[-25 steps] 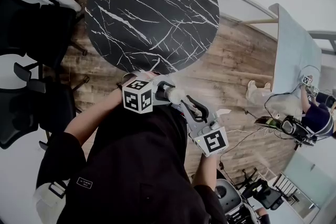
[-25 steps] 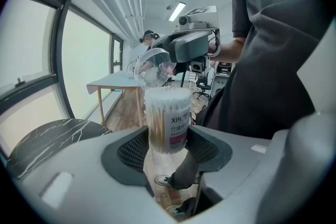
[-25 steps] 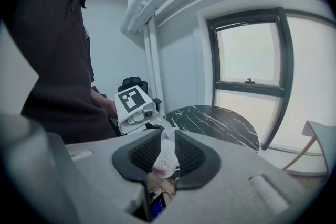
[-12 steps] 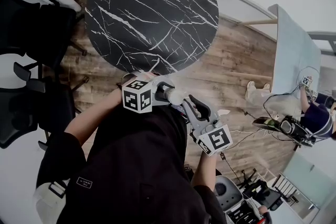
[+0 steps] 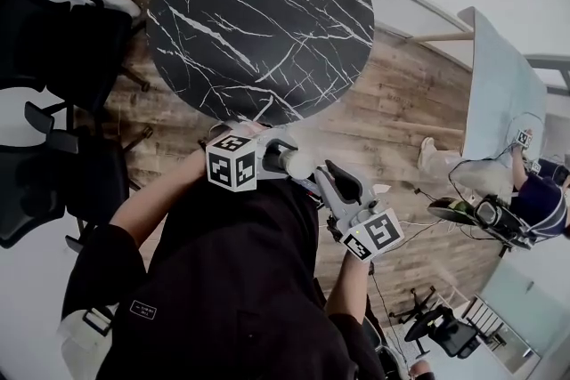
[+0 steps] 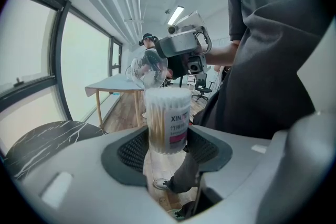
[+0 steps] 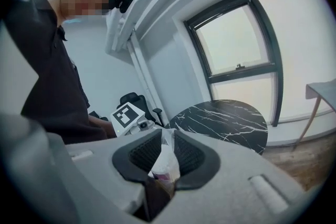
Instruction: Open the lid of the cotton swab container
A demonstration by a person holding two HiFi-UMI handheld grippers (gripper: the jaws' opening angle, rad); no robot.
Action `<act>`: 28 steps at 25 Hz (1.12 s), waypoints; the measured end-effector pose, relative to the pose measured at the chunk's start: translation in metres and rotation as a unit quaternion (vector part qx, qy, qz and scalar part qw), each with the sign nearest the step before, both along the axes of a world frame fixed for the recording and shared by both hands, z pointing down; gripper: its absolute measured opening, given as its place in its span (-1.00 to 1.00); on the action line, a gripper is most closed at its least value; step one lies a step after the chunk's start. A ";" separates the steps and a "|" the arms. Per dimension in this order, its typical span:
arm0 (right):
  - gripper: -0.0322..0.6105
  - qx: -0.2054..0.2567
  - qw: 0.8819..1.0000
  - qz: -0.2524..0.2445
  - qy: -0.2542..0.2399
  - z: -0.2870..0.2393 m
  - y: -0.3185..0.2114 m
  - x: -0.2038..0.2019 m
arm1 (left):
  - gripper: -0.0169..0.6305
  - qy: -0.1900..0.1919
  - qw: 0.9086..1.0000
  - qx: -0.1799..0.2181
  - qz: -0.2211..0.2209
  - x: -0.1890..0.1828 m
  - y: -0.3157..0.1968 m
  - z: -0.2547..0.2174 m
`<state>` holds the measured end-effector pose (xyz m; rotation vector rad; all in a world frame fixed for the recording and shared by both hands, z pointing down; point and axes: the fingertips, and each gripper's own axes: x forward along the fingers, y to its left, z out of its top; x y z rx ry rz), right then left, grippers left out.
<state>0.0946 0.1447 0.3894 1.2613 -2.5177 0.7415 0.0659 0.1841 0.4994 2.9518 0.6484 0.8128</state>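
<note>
My left gripper (image 6: 167, 139) is shut on the cotton swab container (image 6: 168, 115), a clear tube packed with swabs that stands upright between the pads with its top uncovered. The clear round lid (image 6: 148, 71) hangs just above and left of the tube's mouth, apart from it. My right gripper (image 6: 159, 60) is shut on that lid. In the right gripper view the lid (image 7: 166, 161) sits edge-on between the dark pads (image 7: 197, 157). In the head view both grippers meet in front of the person's chest, left gripper (image 5: 278, 157) and right gripper (image 5: 328, 173).
A round black marble table (image 5: 258, 13) stands ahead on the wooden floor. Black office chairs (image 5: 53, 40) are at the left. A pale desk (image 5: 499, 93) with a seated person (image 5: 534, 196) and cables is at the right.
My right gripper has swung a little to the right and away from the left one, its marker cube shifting outward. The left gripper holds still.
</note>
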 end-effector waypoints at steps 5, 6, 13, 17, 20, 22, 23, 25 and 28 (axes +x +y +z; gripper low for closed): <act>-0.67 -0.015 0.999 0.002 -0.042 -0.006 -0.001 0.001 | -0.22 0.014 1.000 -0.001 -0.002 -0.004 0.002 -0.007; -0.67 -0.016 0.999 0.002 -0.049 -0.007 -0.002 0.001 | -0.22 0.017 1.000 0.002 -0.004 -0.005 0.001 -0.008; -0.67 -0.022 0.997 0.006 -0.075 -0.010 -0.008 0.005 | -0.22 0.031 0.999 0.011 -0.013 -0.007 -0.001 -0.012; -0.67 -0.026 0.995 0.004 -0.092 -0.010 -0.011 0.004 | -0.22 0.037 0.999 0.002 -0.014 -0.010 -0.002 -0.012; -0.68 -0.032 0.994 0.006 -0.109 -0.009 -0.013 0.007 | -0.22 0.043 0.999 0.001 -0.009 -0.011 -0.003 -0.014; -0.68 -0.032 0.993 0.004 -0.113 -0.009 -0.014 0.009 | -0.22 0.046 0.999 0.001 -0.006 -0.011 -0.004 -0.016; -0.68 -0.031 0.993 0.005 -0.113 -0.009 -0.015 0.011 | -0.22 0.045 0.999 0.001 -0.005 -0.010 -0.004 -0.016; -0.68 -0.031 0.993 0.008 -0.113 -0.007 -0.017 0.015 | -0.22 0.044 0.999 0.002 -0.002 -0.010 -0.004 -0.016; -0.68 -0.033 0.993 0.014 -0.114 -0.005 -0.018 0.021 | -0.22 0.042 0.999 0.001 0.000 -0.008 -0.004 -0.016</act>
